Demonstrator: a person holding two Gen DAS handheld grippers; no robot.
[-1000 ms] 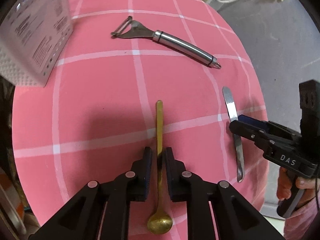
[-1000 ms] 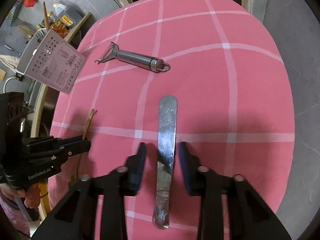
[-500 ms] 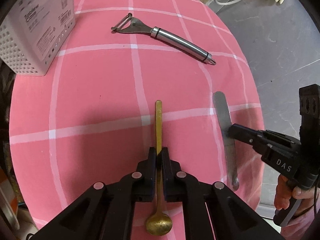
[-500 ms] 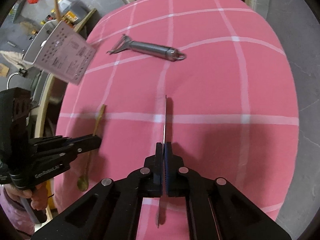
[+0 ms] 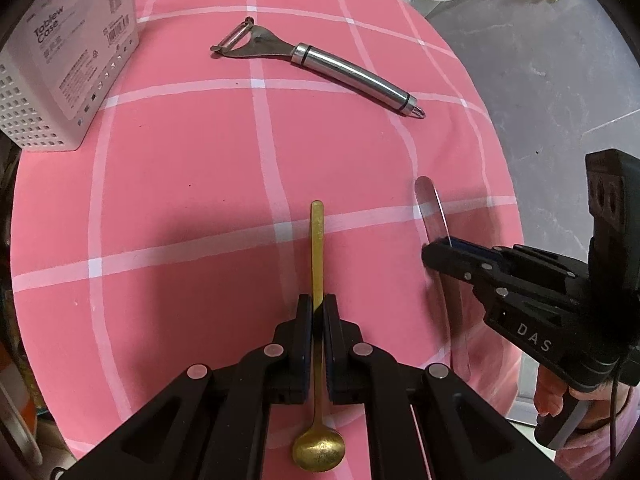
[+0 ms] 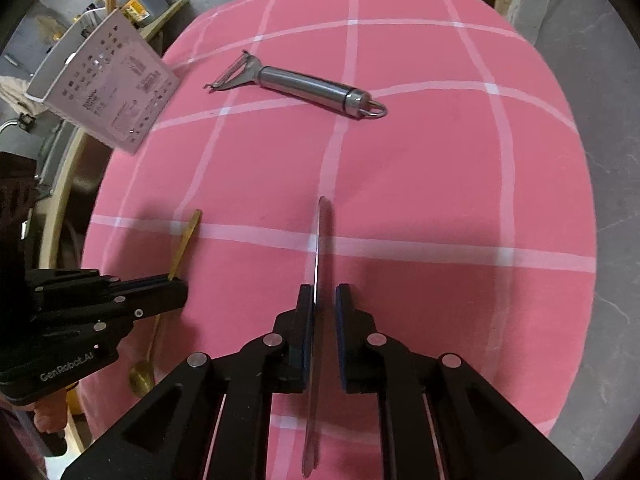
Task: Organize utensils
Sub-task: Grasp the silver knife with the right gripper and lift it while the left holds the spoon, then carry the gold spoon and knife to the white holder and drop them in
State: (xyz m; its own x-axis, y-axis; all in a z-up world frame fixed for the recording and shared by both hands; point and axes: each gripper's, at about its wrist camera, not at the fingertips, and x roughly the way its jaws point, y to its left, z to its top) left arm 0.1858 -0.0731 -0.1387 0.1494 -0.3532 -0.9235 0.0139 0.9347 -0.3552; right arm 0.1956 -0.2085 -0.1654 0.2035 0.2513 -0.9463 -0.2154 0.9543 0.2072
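Pink checked table: peeler, white case.

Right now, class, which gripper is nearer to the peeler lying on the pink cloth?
Neither clearly. The left gripper, clamping the gold spoon, and the right gripper, around the butter knife, both sit well short of the peeler, about equally far.

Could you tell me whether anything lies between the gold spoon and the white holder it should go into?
Nothing visible does. Bare pink cloth runs from the spoon in the left tongs to the holder; the peeler lies off to the right.
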